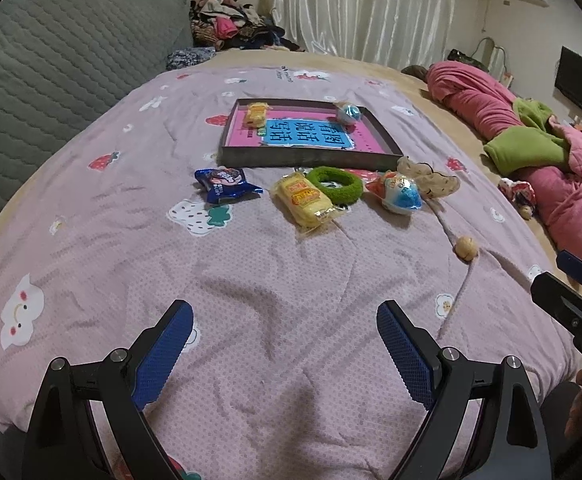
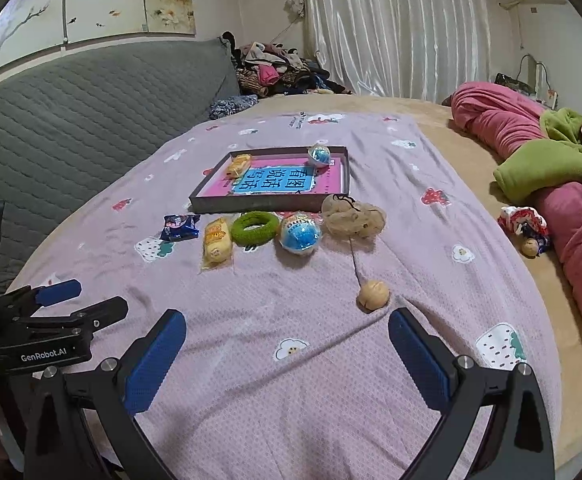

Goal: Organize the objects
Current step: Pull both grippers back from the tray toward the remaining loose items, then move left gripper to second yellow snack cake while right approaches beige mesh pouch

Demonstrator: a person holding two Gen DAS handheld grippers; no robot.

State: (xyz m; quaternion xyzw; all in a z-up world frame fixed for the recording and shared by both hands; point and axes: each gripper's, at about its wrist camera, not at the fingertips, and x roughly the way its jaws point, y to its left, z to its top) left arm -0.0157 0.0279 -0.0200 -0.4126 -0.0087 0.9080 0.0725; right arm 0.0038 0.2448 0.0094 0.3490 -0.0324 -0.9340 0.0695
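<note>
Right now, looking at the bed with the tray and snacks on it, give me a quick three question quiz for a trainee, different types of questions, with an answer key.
1. True or false: the tray already holds a yellow snack pack and a blue and white ball.
2. Multiple choice: what lies nearest the right gripper? A) walnut B) green ring C) blue biscuit packet
3. Fill in: both the left gripper and the right one are ____ and hold nothing.

Key: 1 true; 2 A; 3 open.
</note>
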